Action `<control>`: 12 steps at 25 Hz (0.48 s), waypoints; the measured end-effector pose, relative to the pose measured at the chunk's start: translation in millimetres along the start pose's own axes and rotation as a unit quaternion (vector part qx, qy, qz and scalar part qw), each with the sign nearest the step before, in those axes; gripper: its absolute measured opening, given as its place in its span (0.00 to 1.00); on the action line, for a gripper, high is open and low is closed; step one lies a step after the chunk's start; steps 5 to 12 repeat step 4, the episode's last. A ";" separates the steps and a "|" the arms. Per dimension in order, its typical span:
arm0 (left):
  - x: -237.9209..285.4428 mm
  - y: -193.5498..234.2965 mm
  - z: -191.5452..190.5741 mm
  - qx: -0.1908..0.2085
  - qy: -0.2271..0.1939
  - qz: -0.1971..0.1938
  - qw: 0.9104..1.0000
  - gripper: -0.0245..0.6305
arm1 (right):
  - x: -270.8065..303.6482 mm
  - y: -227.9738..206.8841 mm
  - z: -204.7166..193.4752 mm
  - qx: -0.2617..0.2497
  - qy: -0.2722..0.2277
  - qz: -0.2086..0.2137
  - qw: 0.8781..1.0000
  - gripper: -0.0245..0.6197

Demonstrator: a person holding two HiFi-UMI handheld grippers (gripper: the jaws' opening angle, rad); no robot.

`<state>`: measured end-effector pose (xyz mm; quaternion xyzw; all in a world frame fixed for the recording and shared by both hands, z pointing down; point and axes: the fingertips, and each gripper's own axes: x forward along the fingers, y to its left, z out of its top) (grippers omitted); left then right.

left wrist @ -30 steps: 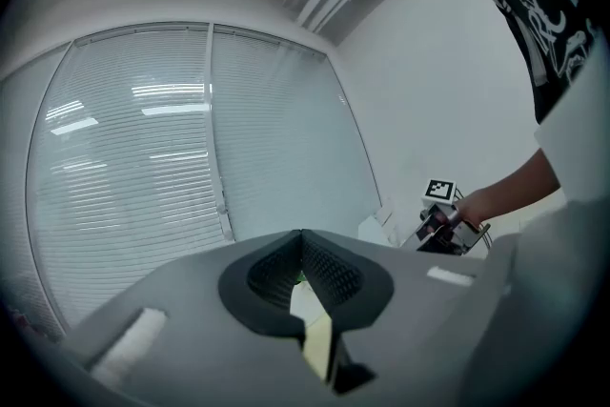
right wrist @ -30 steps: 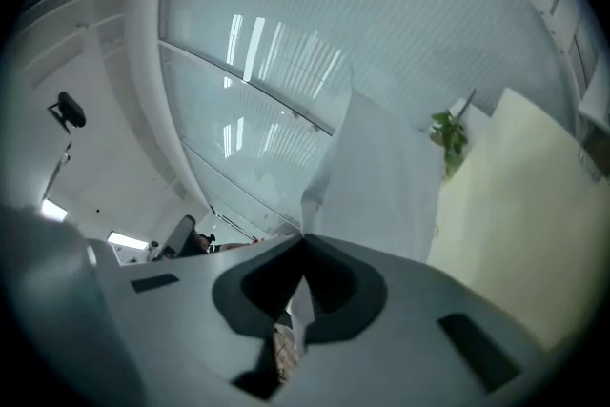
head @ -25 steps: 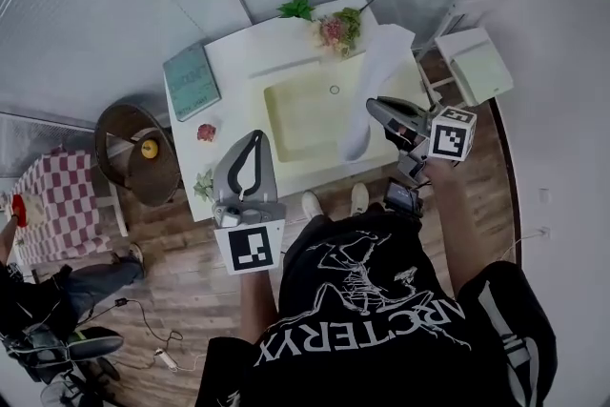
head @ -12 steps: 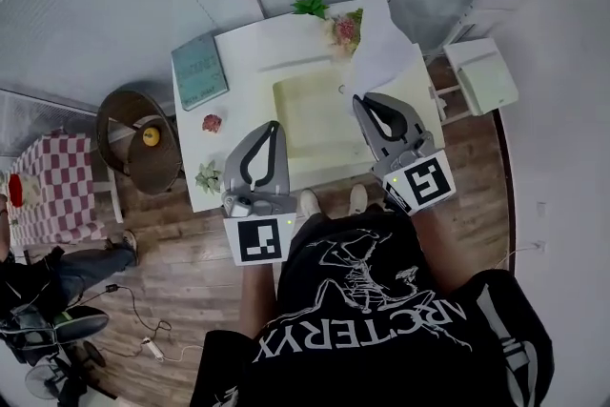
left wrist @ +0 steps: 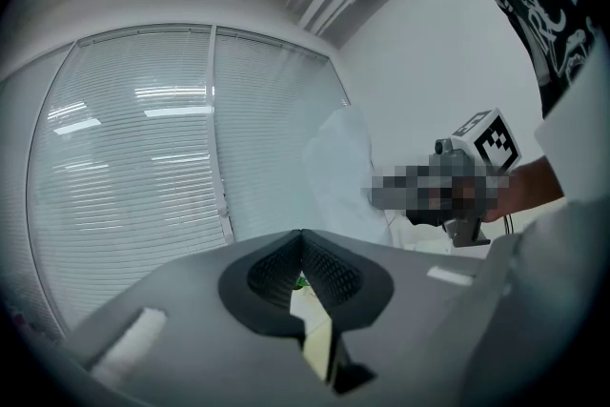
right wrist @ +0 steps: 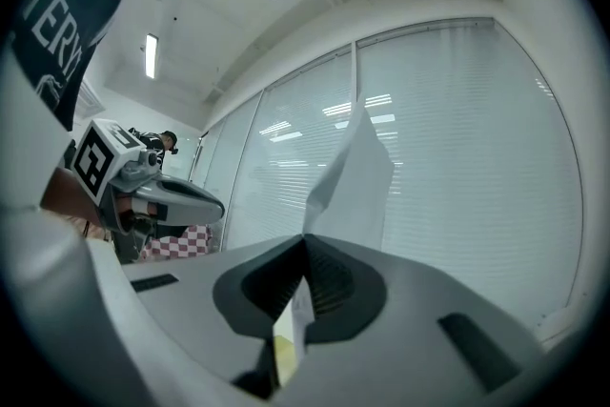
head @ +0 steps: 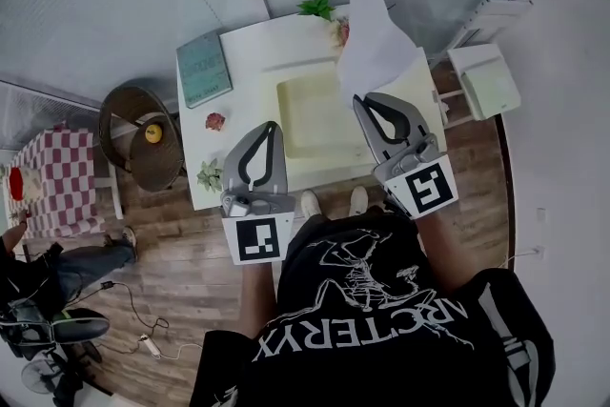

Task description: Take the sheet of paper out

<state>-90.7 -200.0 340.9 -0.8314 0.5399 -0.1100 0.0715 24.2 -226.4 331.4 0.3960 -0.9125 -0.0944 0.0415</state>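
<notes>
The white sheet of paper (head: 375, 33) stands upright above the far right part of the table, clear of the pale yellow tray (head: 310, 114). My right gripper (head: 360, 98) is shut on the sheet's lower edge. In the right gripper view the paper (right wrist: 355, 174) rises from between the closed jaws of that gripper (right wrist: 305, 241). My left gripper (head: 274, 125) hovers over the tray's near left side, shut and empty. In the left gripper view its jaws (left wrist: 303, 234) meet with nothing in them, and the sheet (left wrist: 345, 176) hangs to the right.
A teal book (head: 203, 69) lies at the white table's (head: 248, 52) left end. A plant (head: 319, 7) and flowers (head: 339, 30) are at its back. A round wicker chair (head: 129, 114) stands left, a white cabinet (head: 486, 81) right. A person (head: 57, 272) sits lower left.
My right gripper has risen and rolled, lifting the sheet from draping over the tray's right side to standing upright in the air. The left gripper has stayed put.
</notes>
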 end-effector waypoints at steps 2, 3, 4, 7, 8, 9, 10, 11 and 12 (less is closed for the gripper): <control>0.9 -1.9 -0.4 0.003 0.001 -0.001 1.000 0.06 | 0.7 3.1 -0.4 -0.009 0.001 0.003 1.000 0.06; 1.3 -3.3 -0.6 0.004 0.001 -0.003 1.000 0.05 | 0.6 4.9 -1.1 -0.012 0.001 0.005 1.000 0.06; 1.7 -4.9 -0.7 0.006 0.002 -0.004 1.000 0.06 | 0.4 6.8 -1.8 -0.014 0.002 0.007 1.000 0.06; 1.7 -4.9 -0.7 0.006 0.002 -0.004 1.000 0.06 | 0.4 6.8 -1.8 -0.014 0.002 0.007 1.000 0.06; 1.7 -4.9 -0.7 0.006 0.002 -0.004 1.000 0.06 | 0.4 6.8 -1.8 -0.014 0.002 0.007 1.000 0.06; 1.7 -4.9 -0.7 0.006 0.002 -0.004 1.000 0.06 | 0.4 6.8 -1.8 -0.014 0.002 0.007 1.000 0.06; 1.7 -4.9 -0.7 0.006 0.002 -0.004 1.000 0.06 | 0.4 6.8 -1.8 -0.014 0.002 0.007 1.000 0.06; 1.7 -4.9 -0.7 0.006 0.002 -0.004 1.000 0.06 | 0.4 6.8 -1.8 -0.014 0.002 0.007 1.000 0.06; 1.7 -4.9 -0.7 0.006 0.002 -0.004 1.000 0.06 | 0.4 6.8 -1.8 -0.014 0.002 0.007 1.000 0.06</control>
